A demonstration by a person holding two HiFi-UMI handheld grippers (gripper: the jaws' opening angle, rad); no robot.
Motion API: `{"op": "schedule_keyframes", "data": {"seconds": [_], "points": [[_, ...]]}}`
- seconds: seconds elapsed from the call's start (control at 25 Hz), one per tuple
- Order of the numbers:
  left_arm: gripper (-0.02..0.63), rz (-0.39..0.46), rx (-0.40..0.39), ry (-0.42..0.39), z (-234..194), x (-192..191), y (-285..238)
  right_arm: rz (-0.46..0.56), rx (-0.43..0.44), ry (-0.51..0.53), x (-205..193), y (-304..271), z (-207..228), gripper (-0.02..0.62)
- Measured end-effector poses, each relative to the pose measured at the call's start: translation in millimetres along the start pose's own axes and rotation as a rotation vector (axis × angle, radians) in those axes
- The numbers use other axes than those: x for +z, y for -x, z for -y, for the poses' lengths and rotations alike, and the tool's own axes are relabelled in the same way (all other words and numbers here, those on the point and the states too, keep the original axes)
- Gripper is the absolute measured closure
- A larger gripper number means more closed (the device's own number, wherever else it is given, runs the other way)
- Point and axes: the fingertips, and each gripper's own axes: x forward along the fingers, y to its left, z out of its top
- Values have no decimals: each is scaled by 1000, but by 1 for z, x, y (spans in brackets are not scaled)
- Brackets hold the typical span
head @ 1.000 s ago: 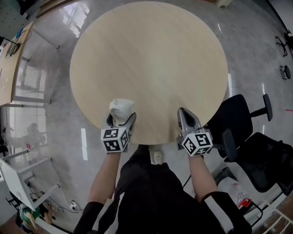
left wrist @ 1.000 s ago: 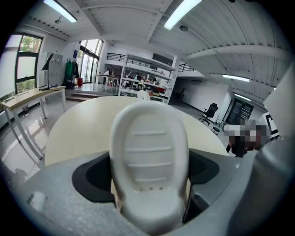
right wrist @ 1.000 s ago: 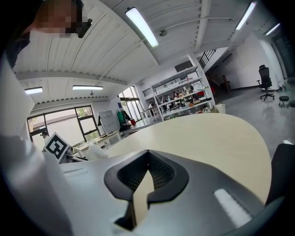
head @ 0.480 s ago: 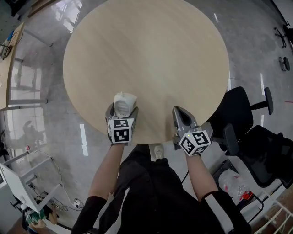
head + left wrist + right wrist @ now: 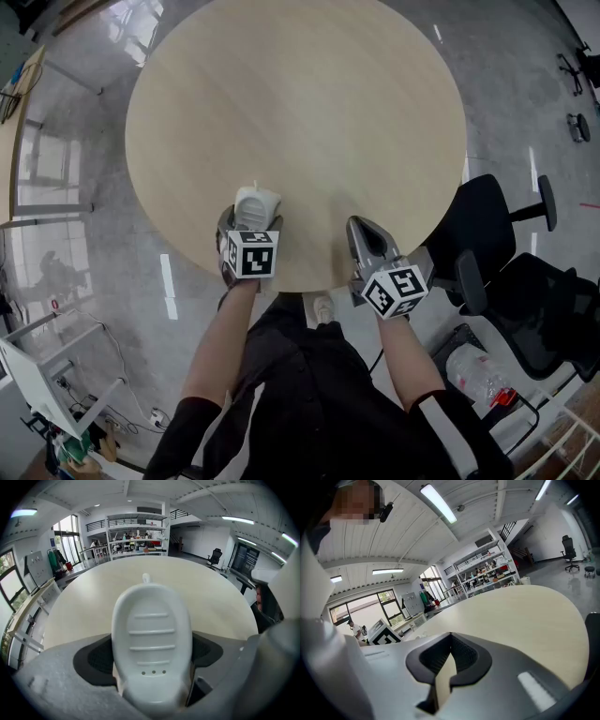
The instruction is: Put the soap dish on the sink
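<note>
Clamping soap dish [image 5: 152, 639] — left hand-held gripper [image 5: 251, 225]; ribs [image 5: 151, 632] seen only left gripper view.

The left gripper [image 5: 152, 656] holds a white oval plastic soap dish [image 5: 151, 634] tight between its two grey jaws, which have black pads [image 5: 96, 660]. The dish has four raised lines and three tiny holes in it. Behind it is a big round light wooden table [image 5: 89, 604], and far back stand white shelves [image 5: 136, 538] full of things.

Colours: soap dish [image 5: 255, 204] white; counter [image 5: 300, 112] pale beige wood grain; left gripper [image 5: 251, 221] and right gripper [image 5: 362, 234] grey, with black-and-white square markers; chair [image 5: 480, 232] black.
</note>
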Motion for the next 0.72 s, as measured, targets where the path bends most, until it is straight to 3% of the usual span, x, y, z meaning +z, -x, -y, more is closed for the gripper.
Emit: {"op": "schedule_keyframes", "data": {"seconds": [0.44,0.72], "points": [[140,-38,-11,-4,1,-3,-7,-60,-56,44,-5,-15,8,591],[138,7,-16,6,-1,11,4,-46,-40,53,8,-15,5,591]]}}
